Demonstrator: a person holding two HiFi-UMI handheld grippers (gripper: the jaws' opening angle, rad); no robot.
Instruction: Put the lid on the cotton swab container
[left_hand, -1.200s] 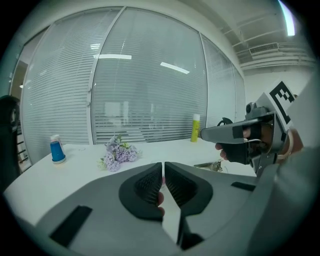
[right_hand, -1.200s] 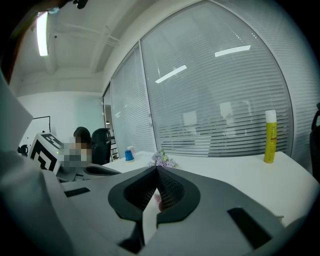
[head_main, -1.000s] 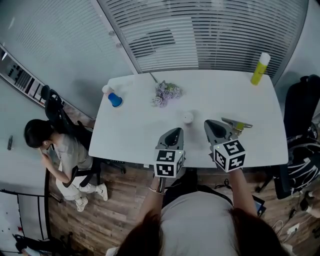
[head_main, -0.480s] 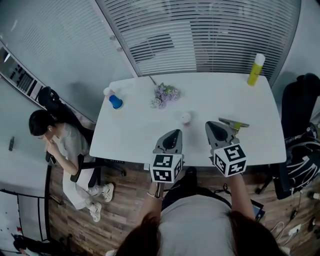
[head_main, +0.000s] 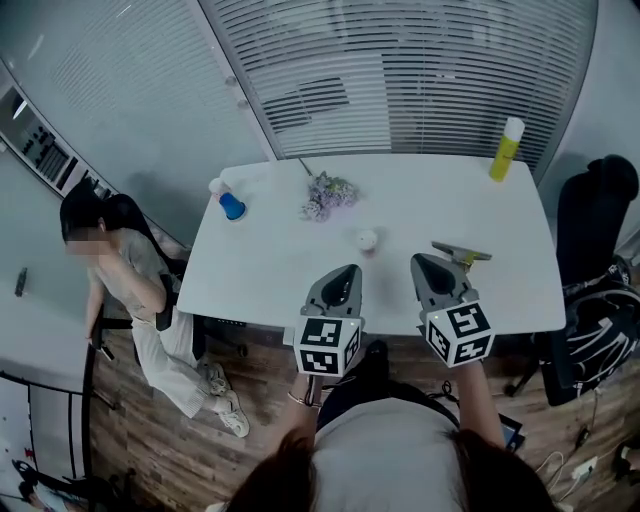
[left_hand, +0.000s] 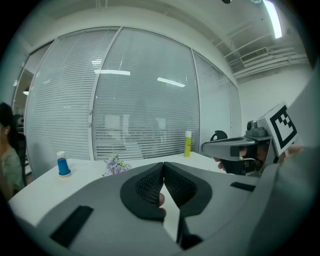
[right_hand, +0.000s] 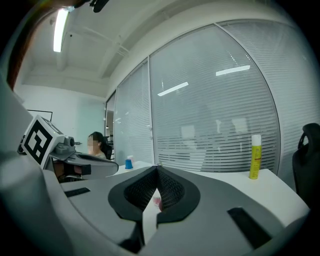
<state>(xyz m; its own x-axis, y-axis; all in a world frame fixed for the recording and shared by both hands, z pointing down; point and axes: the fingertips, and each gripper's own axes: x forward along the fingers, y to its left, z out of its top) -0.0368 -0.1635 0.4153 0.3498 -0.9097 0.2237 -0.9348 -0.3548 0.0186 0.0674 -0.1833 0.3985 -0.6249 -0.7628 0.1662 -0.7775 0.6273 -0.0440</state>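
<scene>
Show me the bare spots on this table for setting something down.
Free: the left front, between the blue bottle and the near edge of the table; the back middle, between the flowers and the yellow bottle; the right front corner. Crowded: the centre around the white container and the grey-and-yellow item right of it.

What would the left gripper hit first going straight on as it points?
Likely the small white container on the table, just ahead of the left gripper; depth is unclear, it may pass beside.
</scene>
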